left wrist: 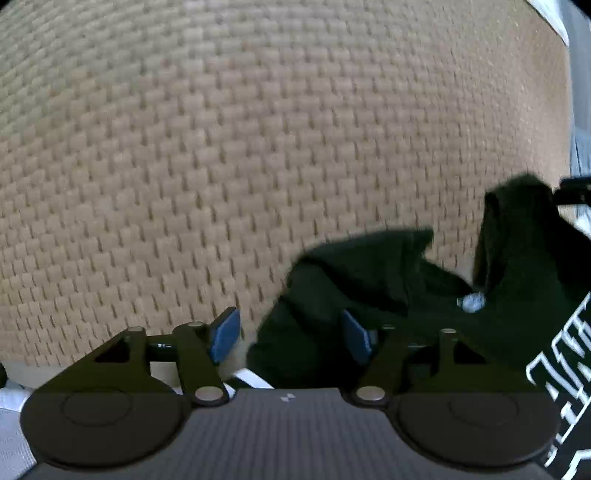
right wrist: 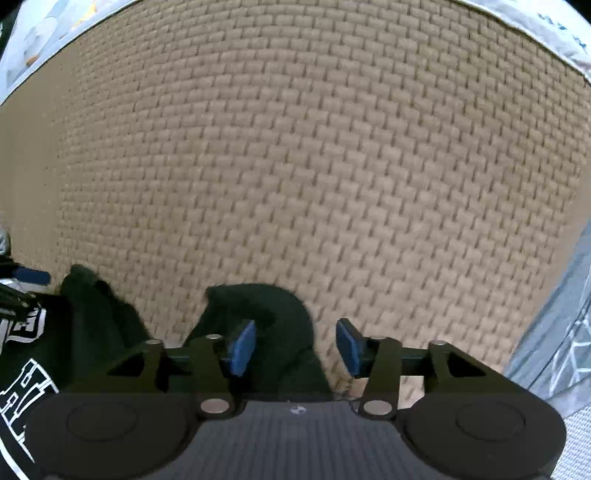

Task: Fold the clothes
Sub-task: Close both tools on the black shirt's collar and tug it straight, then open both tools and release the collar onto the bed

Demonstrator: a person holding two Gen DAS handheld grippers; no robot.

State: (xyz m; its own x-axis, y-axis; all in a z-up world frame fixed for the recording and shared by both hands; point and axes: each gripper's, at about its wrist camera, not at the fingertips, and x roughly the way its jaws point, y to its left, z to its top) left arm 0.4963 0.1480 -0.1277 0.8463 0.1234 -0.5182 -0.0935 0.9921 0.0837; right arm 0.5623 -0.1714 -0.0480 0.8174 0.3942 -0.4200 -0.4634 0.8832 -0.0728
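A dark green garment with white block lettering lies crumpled on a woven tan mat. In the left wrist view it fills the lower right, and its edge reaches in between my blue pads. My left gripper is open, with no pad pressing on the cloth. In the right wrist view a fold of the garment sits low between the fingers, close to the left pad. My right gripper is open too. More of the garment's lettering shows at the lower left.
The mat stretches far ahead in both views. A pale sheet or cover borders it at the right, and light clutter lies past its far left corner. Part of the other gripper shows at the right edge.
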